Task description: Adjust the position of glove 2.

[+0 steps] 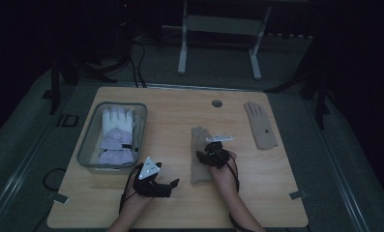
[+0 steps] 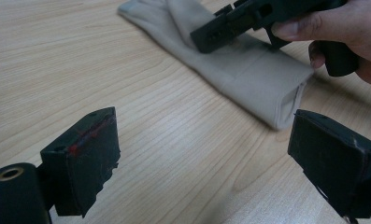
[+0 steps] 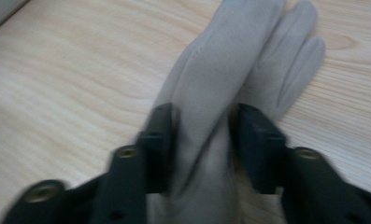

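Two beige gloves (image 1: 199, 153) (image 1: 260, 124), one white-and-lilac glove (image 1: 116, 135), one grey bin (image 1: 89, 140), one wooden table (image 1: 175, 198).

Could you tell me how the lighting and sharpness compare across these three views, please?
High view: dim, surroundings nearly black, wooden table readable. Left gripper view: bright, beige fabric glove fairly sharp, near jaws slightly soft. Right gripper view: bright but smeared, jaws and glove blurred.

Two black jaws stand wide apart over the pale wooden table (image 2: 141, 126). At one o'clock a folded beige fabric glove (image 2: 248, 74) lies under the other black gripper (image 2: 211, 35), hand-held.
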Demonstrator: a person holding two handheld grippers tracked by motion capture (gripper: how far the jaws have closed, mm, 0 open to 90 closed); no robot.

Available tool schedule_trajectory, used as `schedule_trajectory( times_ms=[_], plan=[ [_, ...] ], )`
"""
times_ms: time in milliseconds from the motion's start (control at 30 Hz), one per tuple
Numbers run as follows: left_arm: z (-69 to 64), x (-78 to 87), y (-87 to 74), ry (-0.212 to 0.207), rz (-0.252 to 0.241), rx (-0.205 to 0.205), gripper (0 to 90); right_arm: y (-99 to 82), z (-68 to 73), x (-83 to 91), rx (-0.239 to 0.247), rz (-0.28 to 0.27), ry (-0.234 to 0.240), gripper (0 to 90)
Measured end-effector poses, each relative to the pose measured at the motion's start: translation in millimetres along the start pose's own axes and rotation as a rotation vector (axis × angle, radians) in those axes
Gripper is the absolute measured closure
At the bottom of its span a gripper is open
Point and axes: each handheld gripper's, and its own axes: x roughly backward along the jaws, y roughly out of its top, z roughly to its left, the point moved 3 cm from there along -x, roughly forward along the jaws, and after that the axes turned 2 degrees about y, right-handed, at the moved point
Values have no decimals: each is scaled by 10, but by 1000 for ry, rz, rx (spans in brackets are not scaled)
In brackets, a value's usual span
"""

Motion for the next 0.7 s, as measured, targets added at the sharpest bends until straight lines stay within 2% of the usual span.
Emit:
schedule_trajectory(
  times_ms=[133,200,300,367,467,533,700],
  plan=[
    [3,-2,-3,-2,1,3,95,17,12,24,43,-2,1,457],
    [5,-3,-4,-2,0,4,95,35,-11,61,41,-1,16,400],
    [12,-6,-8,-3,3,4,95,86,-72,155,48,-12,29,384],
    [13,-5,-8,-6,2,9,95,127,-125,237,64,-28,16,384],
    [12,-5,-6,-12,0,9,95,200,-250,361,73,-50,-5,387],
    [-4,4,2,-48,-23,14,94,247,-345,451,89,-70,-28,421],
    [-25,-5,4,-46,-18,-1,94,338,-593,672,90,-109,-65,414]
  ],
)
